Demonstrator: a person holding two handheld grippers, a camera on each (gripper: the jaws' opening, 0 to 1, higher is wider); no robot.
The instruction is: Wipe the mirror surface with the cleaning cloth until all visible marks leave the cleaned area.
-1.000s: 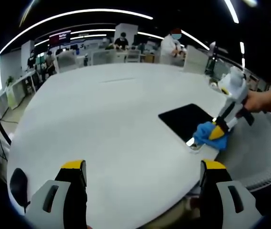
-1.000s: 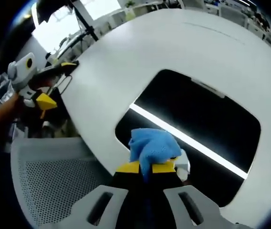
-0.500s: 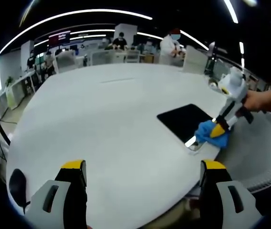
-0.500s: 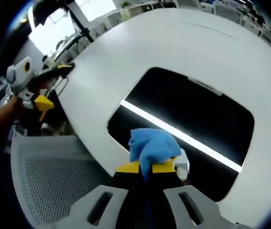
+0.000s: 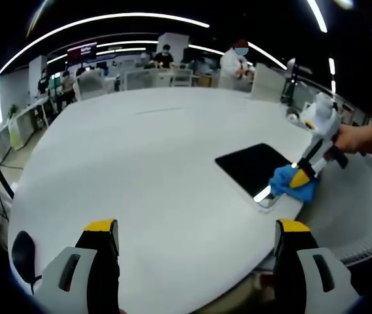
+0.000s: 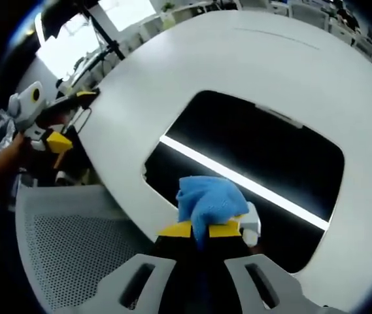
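Note:
A dark rectangular mirror (image 6: 257, 157) lies flat on the white table (image 6: 251, 59), with a bright strip of ceiling light reflected across it. My right gripper (image 6: 202, 229) is shut on a bunched blue cleaning cloth (image 6: 208, 201), which presses on the mirror's near edge. In the left gripper view the same mirror (image 5: 251, 165) sits at the table's right side, with the blue cloth (image 5: 293, 184) and the right gripper (image 5: 299, 175) at its near right corner. My left gripper (image 5: 197, 230) hangs open over the table's near edge, well left of the mirror, holding nothing.
A grey mesh chair (image 6: 68, 248) stands by the table edge near the right gripper. The left gripper (image 6: 53, 124) and the person's hand appear beyond that edge. Desks, screens and several people (image 5: 238, 62) fill the far room.
The right gripper and cloth have slid slightly along the mirror's near edge; the mirror sits a little further up and left in the right gripper view. The left gripper has stayed put.

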